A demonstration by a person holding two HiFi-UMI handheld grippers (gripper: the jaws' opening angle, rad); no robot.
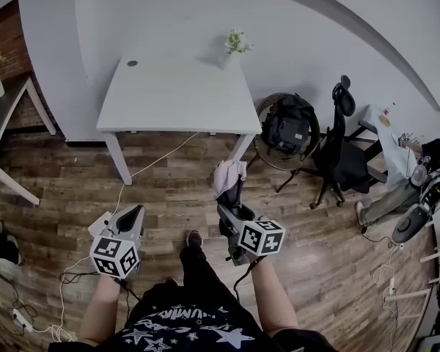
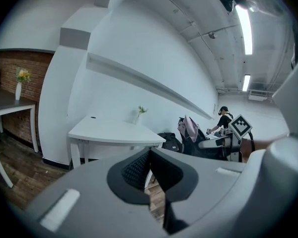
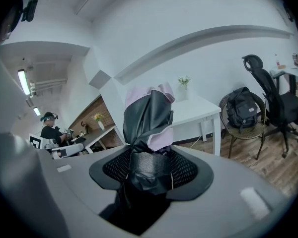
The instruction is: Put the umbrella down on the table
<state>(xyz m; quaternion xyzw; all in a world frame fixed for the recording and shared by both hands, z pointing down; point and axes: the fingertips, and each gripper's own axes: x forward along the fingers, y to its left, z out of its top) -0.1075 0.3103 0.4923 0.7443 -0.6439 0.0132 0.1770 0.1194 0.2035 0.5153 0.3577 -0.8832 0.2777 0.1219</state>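
A folded umbrella with pink and black cloth stands upright in my right gripper, whose jaws are shut on its black lower part. In the head view the umbrella sticks out ahead of my right gripper, over the wooden floor and short of the white table. My left gripper hangs to the left, also short of the table. Its pads meet at the tip with nothing between them. The left gripper view shows the table ahead and the umbrella at the right.
A small vase with a plant stands at the table's far right corner. A backpack on a wicker chair and a black office chair stand to the right. A cable lies on the floor. A person sits far right.
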